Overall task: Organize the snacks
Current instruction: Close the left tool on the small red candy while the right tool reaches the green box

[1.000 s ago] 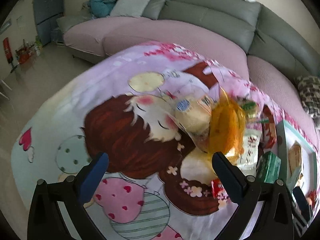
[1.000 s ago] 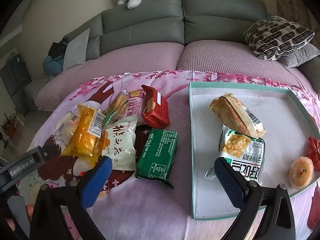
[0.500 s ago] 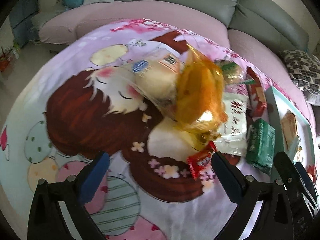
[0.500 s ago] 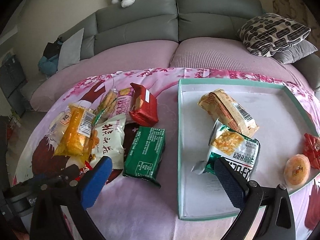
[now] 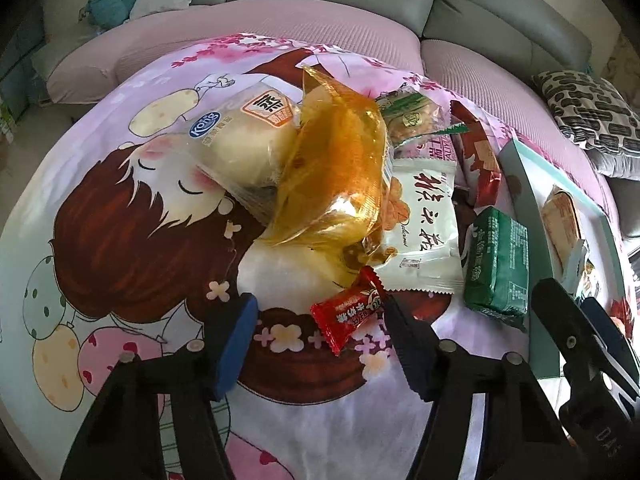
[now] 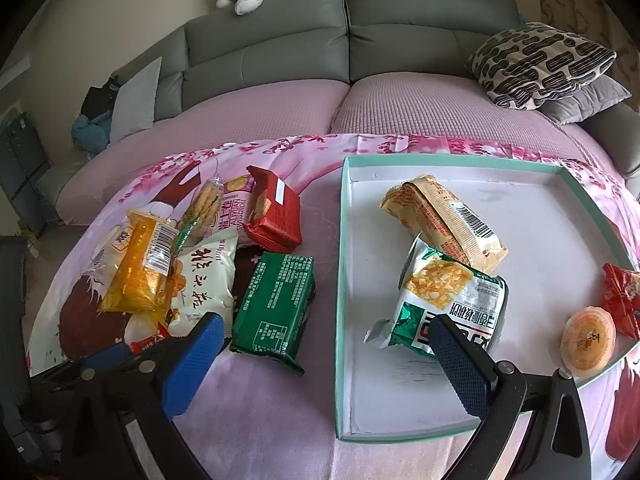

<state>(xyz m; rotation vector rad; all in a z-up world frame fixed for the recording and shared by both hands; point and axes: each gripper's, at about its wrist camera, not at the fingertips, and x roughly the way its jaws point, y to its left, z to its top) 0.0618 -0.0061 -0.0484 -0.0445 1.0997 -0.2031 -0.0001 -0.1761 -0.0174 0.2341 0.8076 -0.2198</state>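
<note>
A pile of snacks lies on the cartoon cloth: an orange bag [image 5: 336,168], a white bun pack [image 5: 248,136], a white packet [image 5: 424,220], a green pack [image 5: 498,264] and a small red candy [image 5: 348,314]. My left gripper [image 5: 320,336] is open, its fingers on either side of the red candy. My right gripper [image 6: 324,344] is open, hovering over the green pack [image 6: 276,304] and the left wall of the teal tray [image 6: 340,260]. The tray holds a tan packet [image 6: 444,216], a green-white packet [image 6: 448,304], an orange jelly cup [image 6: 588,338] and a red candy [image 6: 622,296].
A red pack [image 6: 274,208] and cracker packs [image 6: 208,200] lie behind the pile. A grey sofa with pink cushions [image 6: 400,108] and patterned pillows [image 6: 540,64] stands behind the table. The right gripper's arm shows at the lower right of the left wrist view [image 5: 584,344].
My left gripper has moved forward and right toward the snack pile, and its jaws have narrowed around the small red candy. My right gripper has shifted slightly.
</note>
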